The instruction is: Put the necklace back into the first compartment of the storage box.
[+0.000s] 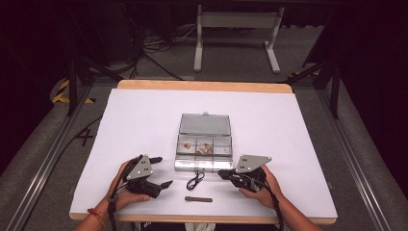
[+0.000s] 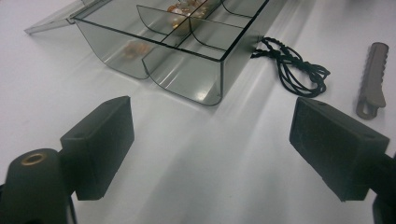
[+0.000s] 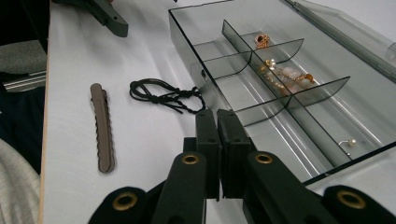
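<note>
Holding my left tongs [image 1: 160, 172] wide open and empty, my right tongs [image 1: 222, 173] pressed shut on nothing, I see the brown hair clip [image 1: 198, 198] nearest on the white tabletop [image 1: 144, 115], the black cord [image 1: 195, 181] beyond, then the open clear jewelry box [image 1: 204, 144].

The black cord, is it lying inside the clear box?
No, the black cord lies on the white table just outside the clear box.

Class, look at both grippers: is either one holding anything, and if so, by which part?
Nothing is held. The left gripper stands open over bare table; the right gripper is shut with nothing between its jaws, near the black cord.
</note>
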